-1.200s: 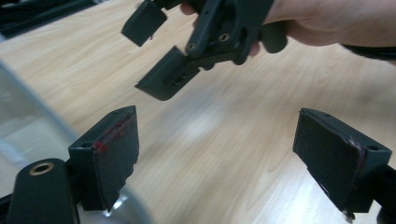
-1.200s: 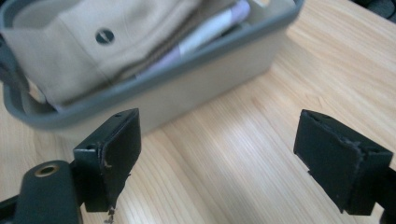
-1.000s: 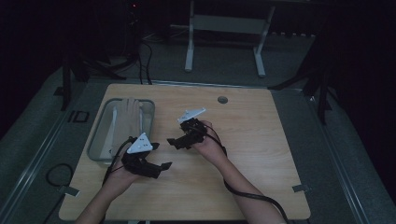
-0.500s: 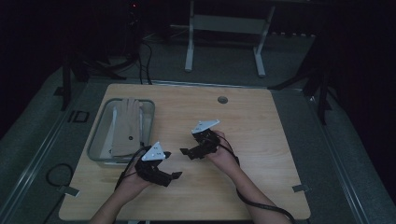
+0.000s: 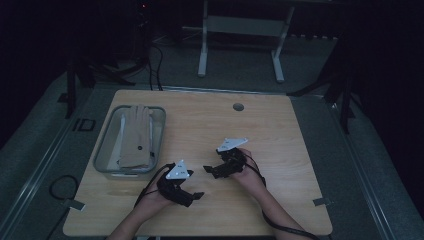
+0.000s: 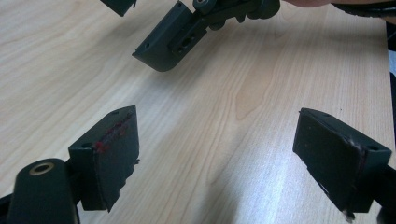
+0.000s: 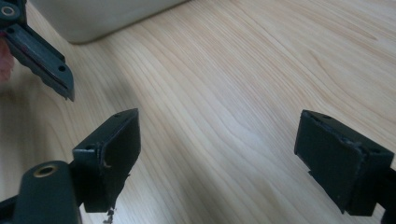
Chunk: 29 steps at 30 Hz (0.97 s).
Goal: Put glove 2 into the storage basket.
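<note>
Left gripper view showed the left gripper (image 6: 217,154) with its fingers (image 6: 114,149) spread wide apart over bare wood, nothing between them; just ahead hung the tip of the right gripper (image 6: 170,39). Right gripper view told the same of the right gripper's own fingers (image 7: 116,149): apart, empty, low over the table (image 7: 243,93), with a corner of the grey tray (image 7: 98,16) beyond them. From the high view, the left gripper (image 5: 196,196) and right gripper (image 5: 209,170) sat close together near the front middle of the table, tips nearly facing each other. The beige glove (image 5: 136,136) lay inside the tray, off to the left of and beyond both pairs of fingers, touched by neither. By my reading, the glove was already stowed and the hands were at rest, or between steps; any next move on the glove would call for lifting over the tray's near rim before reaching in. Open table spread to the right and ahead of the fingers; the front edge lay close behind the hands.
</note>
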Available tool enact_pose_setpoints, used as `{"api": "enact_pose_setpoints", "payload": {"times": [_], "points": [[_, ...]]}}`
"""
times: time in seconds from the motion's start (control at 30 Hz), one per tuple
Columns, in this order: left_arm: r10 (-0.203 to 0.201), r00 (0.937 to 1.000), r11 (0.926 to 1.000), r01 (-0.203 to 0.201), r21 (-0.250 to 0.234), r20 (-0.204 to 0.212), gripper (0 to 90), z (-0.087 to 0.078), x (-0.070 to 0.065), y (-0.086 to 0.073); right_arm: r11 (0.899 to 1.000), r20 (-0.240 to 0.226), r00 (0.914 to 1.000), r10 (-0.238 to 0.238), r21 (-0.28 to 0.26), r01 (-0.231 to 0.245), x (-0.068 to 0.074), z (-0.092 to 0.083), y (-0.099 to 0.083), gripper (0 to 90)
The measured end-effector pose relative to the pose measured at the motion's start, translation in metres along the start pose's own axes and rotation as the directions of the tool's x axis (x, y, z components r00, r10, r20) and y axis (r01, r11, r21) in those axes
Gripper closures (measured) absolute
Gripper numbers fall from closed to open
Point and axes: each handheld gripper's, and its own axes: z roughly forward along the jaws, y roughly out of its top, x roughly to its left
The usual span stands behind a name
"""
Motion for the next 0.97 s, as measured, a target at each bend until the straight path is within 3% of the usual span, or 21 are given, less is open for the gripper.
{"api": "enact_pose_setpoints", "payload": {"times": [0.23,0.33,0.67,0.97], "points": [[-0.004,0.9992,1.0,0.004,0.009,0.041,14.7,0.017,-0.005,-0.002,1.0,0.008,0.9999,0.01,-0.011,-0.01,-0.003,-0.007,-0.02,13.5],[-0.006,0.9982,0.9999,0.005,0.01,0.06,14.7,0.023,-0.006,-0.002,1.0,0.013,0.9999,-0.009,-0.01,0.009,-0.002,-0.011,-0.028,13.4],[0.029,0.9977,0.9996,-0.028,-0.005,0.062,14.7,0.028,-0.011,-0.003,1.0,0.071,0.9974,0.003,-0.018,-0.002,-0.007,-0.029,-0.048,13.5],[0.041,0.9974,0.999,-0.04,-0.022,0.06,14.7,0.027,-0.013,-0.003,0.999,0.08,0.9966,0.02,-0.032,-0.018,-0.012,-0.033,-0.052,13.6]]}}
